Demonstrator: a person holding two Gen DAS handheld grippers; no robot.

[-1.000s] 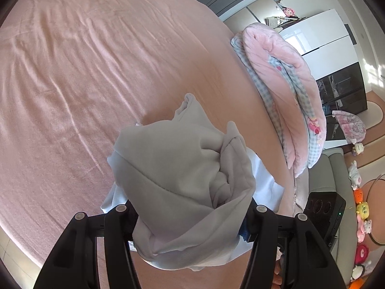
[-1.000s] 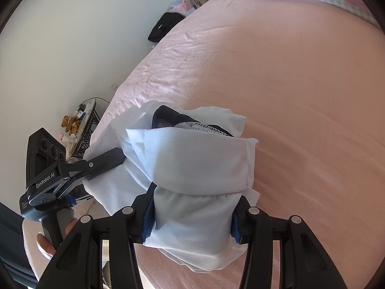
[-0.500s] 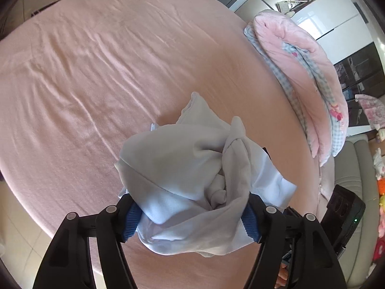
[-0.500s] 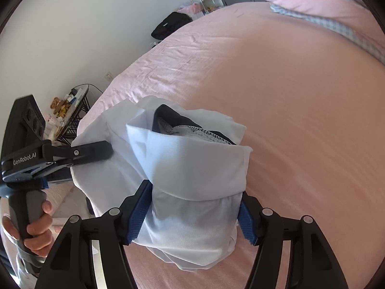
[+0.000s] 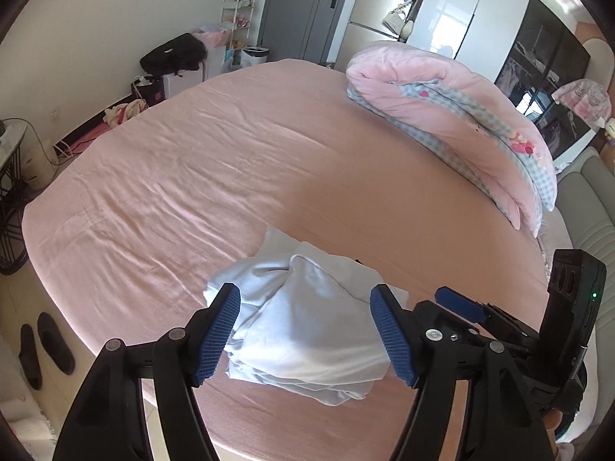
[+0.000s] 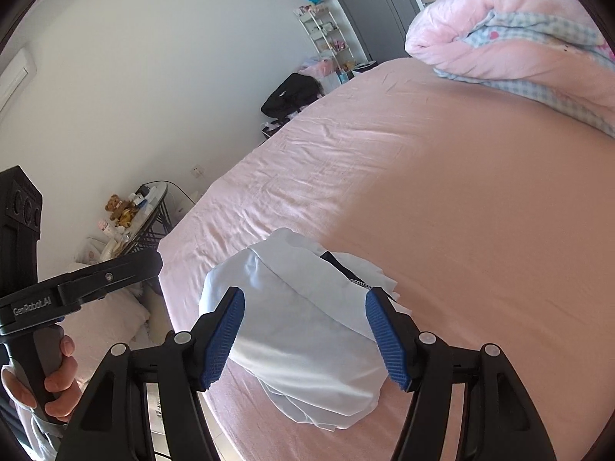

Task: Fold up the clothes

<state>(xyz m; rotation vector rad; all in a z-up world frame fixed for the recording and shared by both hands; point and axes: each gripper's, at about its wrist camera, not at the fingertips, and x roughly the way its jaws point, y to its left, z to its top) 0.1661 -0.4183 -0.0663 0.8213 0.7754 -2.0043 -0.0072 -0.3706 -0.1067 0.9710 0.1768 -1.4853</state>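
One pink bed (image 5: 238, 161) fills both wrist views, a rolled pink quilt (image 5: 453, 115) lying along its far side, and one pale, roughly folded garment (image 5: 307, 326) sits near the bed's front edge. Both tools hang above that bundle: the left gripper (image 5: 305, 340) has its blue pads spread to either side of the cloth without pressing on it, and the right gripper (image 6: 305, 340) stands the same way, released, with the bundle lying on the sheet below and between its fingers rather than gripped. A hand (image 6: 57, 380) at the left edge of the right view holds the left tool's handle. The fold looks loose; a dark lining (image 6: 338, 265) shows at the top and layered hems poke out at the near end, so the step in hand appears to be letting go and checking the result. Doing it well likely means keeping the pads clear of the cloth so no layer snags, then squaring the uneven hems. Counted: one bed, one quilt, one garment, two grippers, and two dark slippers (image 5: 46, 345) on the floor.
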